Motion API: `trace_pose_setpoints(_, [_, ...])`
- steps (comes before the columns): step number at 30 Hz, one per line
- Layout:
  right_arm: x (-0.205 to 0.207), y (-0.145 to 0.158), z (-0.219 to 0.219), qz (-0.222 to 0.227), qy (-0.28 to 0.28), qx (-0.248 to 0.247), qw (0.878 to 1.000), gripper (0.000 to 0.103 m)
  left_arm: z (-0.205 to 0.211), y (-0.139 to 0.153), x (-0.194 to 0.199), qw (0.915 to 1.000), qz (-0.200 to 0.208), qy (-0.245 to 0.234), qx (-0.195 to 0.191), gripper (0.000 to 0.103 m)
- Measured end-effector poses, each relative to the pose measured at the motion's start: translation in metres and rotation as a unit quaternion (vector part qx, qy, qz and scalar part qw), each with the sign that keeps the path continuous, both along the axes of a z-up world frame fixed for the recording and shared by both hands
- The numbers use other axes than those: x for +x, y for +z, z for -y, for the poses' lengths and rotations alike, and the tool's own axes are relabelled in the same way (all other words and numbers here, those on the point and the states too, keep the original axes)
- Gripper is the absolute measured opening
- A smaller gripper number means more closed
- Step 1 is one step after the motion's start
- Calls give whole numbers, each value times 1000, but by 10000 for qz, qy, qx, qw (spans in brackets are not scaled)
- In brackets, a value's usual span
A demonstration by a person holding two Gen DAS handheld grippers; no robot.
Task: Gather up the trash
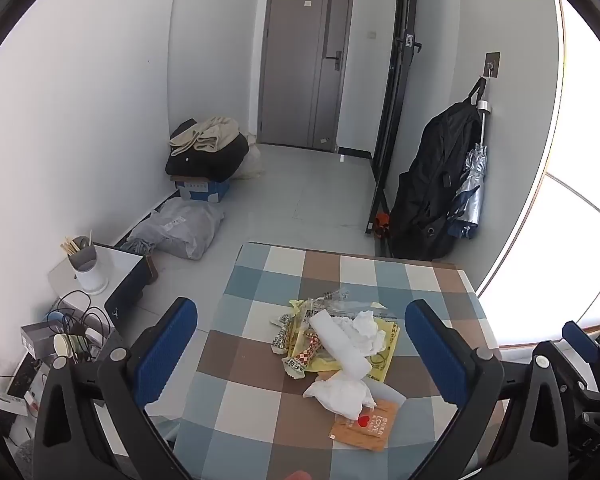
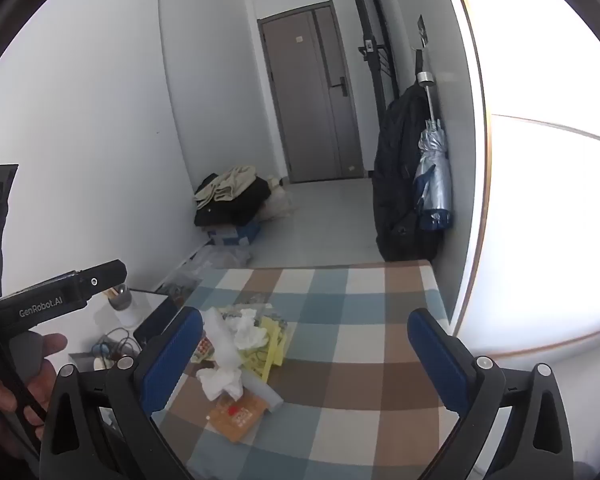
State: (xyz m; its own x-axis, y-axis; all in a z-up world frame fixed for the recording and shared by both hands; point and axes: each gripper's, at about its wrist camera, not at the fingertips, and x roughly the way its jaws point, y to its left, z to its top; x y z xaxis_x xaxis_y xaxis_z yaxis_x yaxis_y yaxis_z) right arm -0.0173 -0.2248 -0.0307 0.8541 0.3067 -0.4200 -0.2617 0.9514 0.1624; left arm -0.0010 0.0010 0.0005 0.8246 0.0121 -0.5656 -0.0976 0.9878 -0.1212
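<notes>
Hovering above a checkered table (image 1: 416, 280), both tools spread wide and gripping nothing: left gripper (image 1: 300, 354) framing the trash pile (image 1: 340, 344) between its blue pads (image 1: 164, 352), right gripper (image 2: 304, 360) hanging over bare cloth with the pile just inside its left pad. Lying heaped near the table's middle: crumpled white tissues (image 1: 366, 330), a white foam roll (image 1: 340, 340) across a yellow bag (image 1: 384, 354), printed snack wrappers (image 1: 296, 354), and an orange card (image 1: 364, 428) with a red heart at the near edge, partly under more tissue. Showing in the right wrist view, a hand (image 2: 16, 380) clutching the left tool's handle. Beyond the table, a backpack (image 1: 432, 184) and folded umbrella (image 1: 470, 192) hanging on the wall.
</notes>
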Motion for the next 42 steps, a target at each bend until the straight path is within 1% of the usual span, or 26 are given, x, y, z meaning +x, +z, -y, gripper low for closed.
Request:
trace_pose_setpoints(3, [-1, 1, -1, 7, 22, -6, 10000, 103, 0, -6, 1, 10000, -40, -3, 50, 102])
trace_pose_setpoints(11, [0, -2, -2, 36, -33, -56, 10000, 103, -3, -12, 6, 9997, -236, 98, -4, 102])
trace_pose_setpoints(16, [-1, 1, -1, -3, -31, -105, 9999, 103, -3, -9, 1, 9999, -129, 88, 40, 102])
trace_pose_setpoints(21, [-2, 0, 2, -35, -40, -76, 10000, 103, -5, -9, 2, 9999, -125, 85, 24, 102])
trace_pose_setpoints(25, [-2, -2, 0, -29, -41, -115, 9999, 103, -6, -8, 2, 9999, -80, 118, 92, 102])
trace_pose_setpoints(42, [-2, -4, 2, -77, -99, -116, 9999, 103, -6, -10, 3, 9999, -152, 38, 2, 102])
